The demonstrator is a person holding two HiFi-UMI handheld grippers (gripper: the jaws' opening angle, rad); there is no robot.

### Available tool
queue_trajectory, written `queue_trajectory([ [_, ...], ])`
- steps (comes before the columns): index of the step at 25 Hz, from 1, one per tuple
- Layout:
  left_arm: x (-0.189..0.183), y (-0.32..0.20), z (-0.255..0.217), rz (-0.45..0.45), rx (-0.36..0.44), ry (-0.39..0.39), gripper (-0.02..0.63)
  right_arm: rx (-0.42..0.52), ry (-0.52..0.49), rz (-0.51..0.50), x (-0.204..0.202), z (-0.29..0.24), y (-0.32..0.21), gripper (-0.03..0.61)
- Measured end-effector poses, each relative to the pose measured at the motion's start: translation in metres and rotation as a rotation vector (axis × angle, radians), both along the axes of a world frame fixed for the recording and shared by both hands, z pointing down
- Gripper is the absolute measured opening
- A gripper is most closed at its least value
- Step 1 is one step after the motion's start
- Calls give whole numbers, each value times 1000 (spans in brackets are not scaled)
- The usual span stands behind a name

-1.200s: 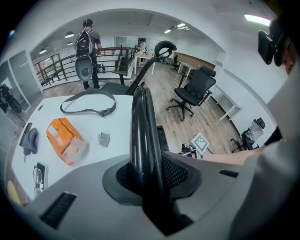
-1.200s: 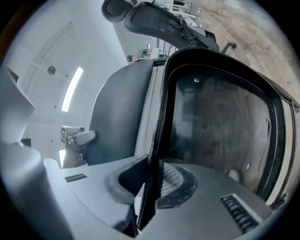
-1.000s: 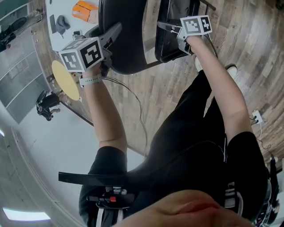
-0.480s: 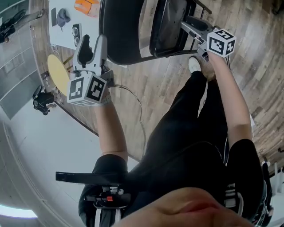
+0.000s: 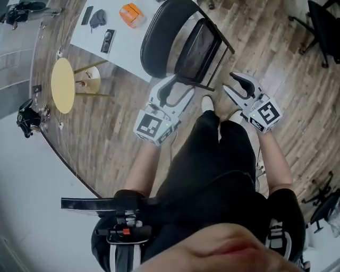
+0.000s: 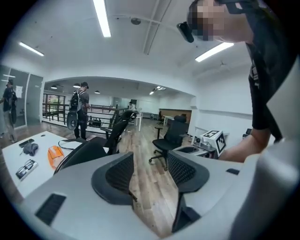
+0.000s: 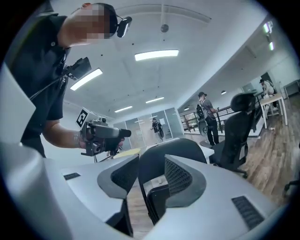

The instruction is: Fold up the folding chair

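Black folding chair [image 5: 159, 40]: one, standing on the wood floor [image 5: 122, 111] beside the white table [image 5: 127, 40], just ahead of the person's shoe [image 5: 207, 102]. The oval back faces the table. The seat panel is tipped up steeply, close against the back. Neither gripper touches it.

Left gripper [image 5: 175, 91]: held low over the floor, near the chair's foot, on the table side. Its jaws have just been opening and stand wide apart. In the left gripper view [image 6: 150, 171] only bare floor shows in the gap, so nothing is held.

Right gripper [image 5: 237, 85]: on the other side of the shoe, apart from the chair frame. Its jaws have just been opening and stand parted. The right gripper view [image 7: 151, 171] shows the chair's back [image 7: 187, 146] through the gap, beyond the pads and clear of them, so nothing is held.

Table contents: one orange item [image 5: 131, 14] and a few small dark objects, too small to identify.

Yellow round stool [image 5: 62, 85]: one, on the far side of the table from the chair.

Black office chair [image 6: 171, 136]: one, well apart, in the left gripper view.
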State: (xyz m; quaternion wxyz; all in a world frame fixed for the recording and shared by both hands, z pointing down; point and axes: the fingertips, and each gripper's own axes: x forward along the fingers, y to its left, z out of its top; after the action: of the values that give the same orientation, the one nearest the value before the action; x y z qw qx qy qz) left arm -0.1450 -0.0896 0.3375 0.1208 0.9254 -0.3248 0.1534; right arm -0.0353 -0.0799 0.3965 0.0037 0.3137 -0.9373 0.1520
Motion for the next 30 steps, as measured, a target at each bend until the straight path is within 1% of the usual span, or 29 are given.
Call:
queue_trajectory([
  [4,20,39,-30,49,6,57,232,73,31,-17,2,-71,37,169],
  [7,32,58,-53,80,19,108,225,110,11,-6,3,-116,52,162],
  [8,34,65,-61,91,27,120,206,115,0,1,2,-128,58,144],
  [10,35,76,-76,98,61,130,154,125,-17,7,-3,-149,69,85],
  [12,33,83,-88,99,94,134,28,133,-27,3,-9,-165,77,40],
  [13,33,85,-92,105,100,139,5,138,-26,0,-12,-171,81,23],
  [14,34,88,-96,113,102,142,5,143,-20,-3,-16,-176,83,11],
  [18,42,88,-109,134,130,144,5,169,24,-8,-19,-194,80,9],
  [20,44,85,-115,124,143,149,5,186,39,-12,-18,-203,76,9],
  [24,41,82,-118,98,145,170,5,204,52,-27,-22,-212,75,9],
  [30,33,78,-111,70,128,165,5,181,51,-49,-29,-204,75,9],
])
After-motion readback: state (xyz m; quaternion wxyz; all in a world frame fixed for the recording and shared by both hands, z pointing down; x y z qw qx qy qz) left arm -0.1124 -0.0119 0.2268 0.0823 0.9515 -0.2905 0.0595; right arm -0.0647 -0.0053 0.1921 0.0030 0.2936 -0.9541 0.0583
